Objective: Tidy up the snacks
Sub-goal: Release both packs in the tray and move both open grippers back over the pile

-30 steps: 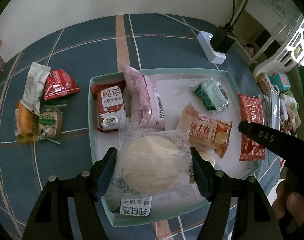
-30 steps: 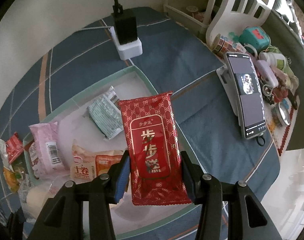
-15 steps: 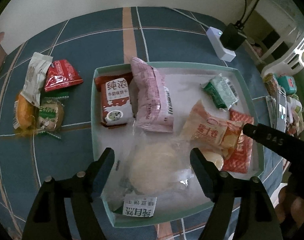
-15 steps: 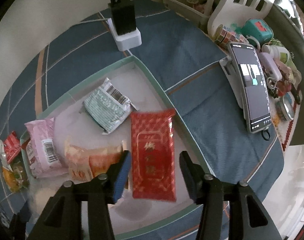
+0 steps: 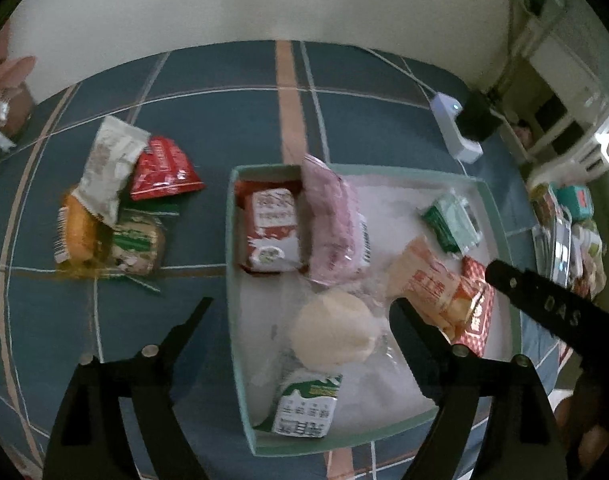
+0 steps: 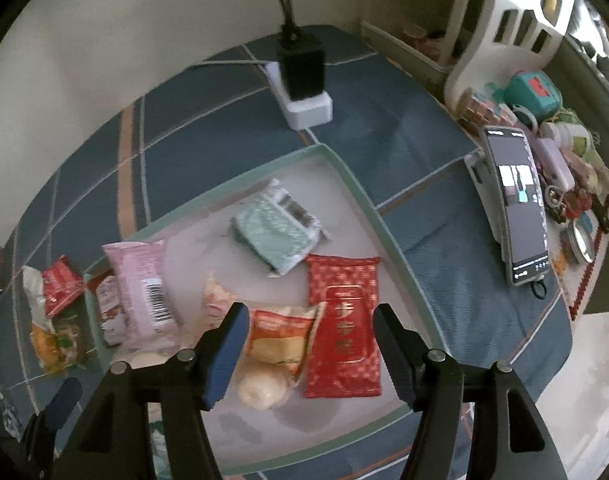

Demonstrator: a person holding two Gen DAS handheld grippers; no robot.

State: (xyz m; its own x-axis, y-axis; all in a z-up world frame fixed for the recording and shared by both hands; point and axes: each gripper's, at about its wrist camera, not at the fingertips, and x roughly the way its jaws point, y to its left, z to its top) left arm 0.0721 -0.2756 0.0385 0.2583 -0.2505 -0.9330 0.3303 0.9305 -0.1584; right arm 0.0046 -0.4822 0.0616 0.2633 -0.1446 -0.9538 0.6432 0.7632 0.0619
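Snacks lie partly inside a shallow green-rimmed tray [image 5: 234, 320] on the blue checked bench [image 5: 208, 128], partly outside it

Left wrist view:
- tray holds, from its upper left: red-and-white milk biscuit pack [image 5: 270, 230], pink packet [image 5: 334, 220] leaning against it, green packet [image 5: 450, 222] at upper right, orange roll packet [image 5: 432, 290] partly over a red gold-lettered pouch [image 5: 478, 312] at the right
- clear-wrapped round pastry [image 5: 332, 334] lies in the lower middle of the tray, green-and-white label end toward the near rim
- left hand-held gripper [image 5: 300, 308]: jaws opening, released; one finger stands over the bench left of the tray, the other over the tray right of the pastry; pads not on the pastry
- four snacks outside the tray, left of frame: white packet [image 5: 110, 170], small red packet [image 5: 164, 170], orange cake [image 5: 76, 232], green-labelled cake [image 5: 138, 242], bunched and overlapping
- white power strip [image 5: 456, 128] with a black plug, upper right
- one finger of the right hand-held gripper enters from the right edge

Right wrist view:
- right hand-held gripper [image 6: 310, 328]: jaws opening, released; the red pouch [image 6: 344, 328] lies flat on the tray floor between and below the fingers, pads clear of it
- orange roll packet [image 6: 282, 340] overlaps the pouch's left edge; the green packet [image 6: 276, 232] is just above
- phone [image 6: 518, 204] on a stand, right of frame, screen lit, among small clutter

Image blurred in both views; print on the packets not legible
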